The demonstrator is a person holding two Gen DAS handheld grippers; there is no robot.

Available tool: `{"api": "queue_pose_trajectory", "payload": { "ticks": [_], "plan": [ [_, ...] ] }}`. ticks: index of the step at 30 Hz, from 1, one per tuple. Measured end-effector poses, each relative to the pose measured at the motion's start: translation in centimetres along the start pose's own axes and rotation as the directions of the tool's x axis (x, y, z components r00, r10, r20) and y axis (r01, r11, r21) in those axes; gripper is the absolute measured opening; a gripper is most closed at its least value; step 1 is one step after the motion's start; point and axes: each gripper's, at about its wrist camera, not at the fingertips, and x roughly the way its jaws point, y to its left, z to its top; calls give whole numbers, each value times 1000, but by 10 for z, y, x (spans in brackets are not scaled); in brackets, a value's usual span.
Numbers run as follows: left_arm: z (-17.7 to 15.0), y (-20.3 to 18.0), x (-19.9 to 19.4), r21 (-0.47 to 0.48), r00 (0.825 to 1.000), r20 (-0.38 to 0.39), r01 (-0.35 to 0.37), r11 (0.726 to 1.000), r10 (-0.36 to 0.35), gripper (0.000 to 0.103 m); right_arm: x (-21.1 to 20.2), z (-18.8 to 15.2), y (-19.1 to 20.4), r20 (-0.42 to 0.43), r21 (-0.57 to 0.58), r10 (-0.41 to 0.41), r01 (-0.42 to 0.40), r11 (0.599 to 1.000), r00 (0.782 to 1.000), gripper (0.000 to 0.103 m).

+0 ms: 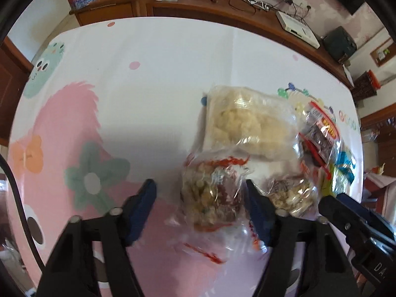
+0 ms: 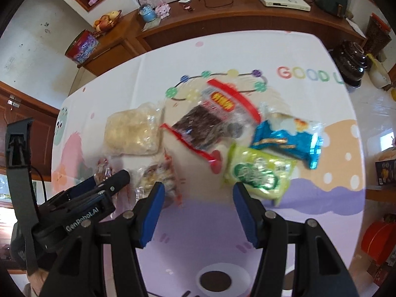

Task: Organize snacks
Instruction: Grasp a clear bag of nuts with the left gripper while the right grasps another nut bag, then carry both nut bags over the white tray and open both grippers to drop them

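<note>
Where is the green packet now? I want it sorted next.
In the right wrist view the green packet lies on the table just ahead of the right gripper, touching the blue packet beyond it.

Black handheld grippers with blue finger pads
The left gripper and right gripper have black plastic arms, silver screws at the pivots; white "GenRobot.AI" lettering shows at 8 o'clock

Clustered snack bags (six) on tablecloth

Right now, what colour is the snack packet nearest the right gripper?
Light green packet with white, clearest in the right wrist view.
</note>
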Motion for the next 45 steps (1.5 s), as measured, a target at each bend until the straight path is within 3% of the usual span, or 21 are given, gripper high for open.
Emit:
{"api": "queue_pose_trajectory", "payload": {
  "ticks": [5,8,13,22,31,38,45],
  "plan": [
    [-10,11,-4,6,1000,12,20,1000,-20,48,16,2,13,-36,18,49,-48,999,998,58],
    [-13,15,-7,10,1000,17,13,1000,-13,44,27,3,23,-53,18,55,-54,998,997,58],
    [-17,29,-12,1,1000,22,5,1000,-5,43,37,2,40,-59,-12,14,-15,1000,998,59],
    [-19,40,-26,-22,999,51,-13,1000,14,41,29,-10,53,-39,-60,-43,40,997,998,44],
    [-51,21,-111,93,981,191,-4,996,-14,41,-59,-44,56,103,-100,26,-15,995,994,43],
    [-110,5,-203,238,955,289,0,971,-71,41,-156,-114,54,261,-177,64,-18,984,963,44],
    [-184,-8,-261,376,931,337,2,926,-139,41,-224,-196,46,377,-220,67,19,975,924,44]
  ]
}}
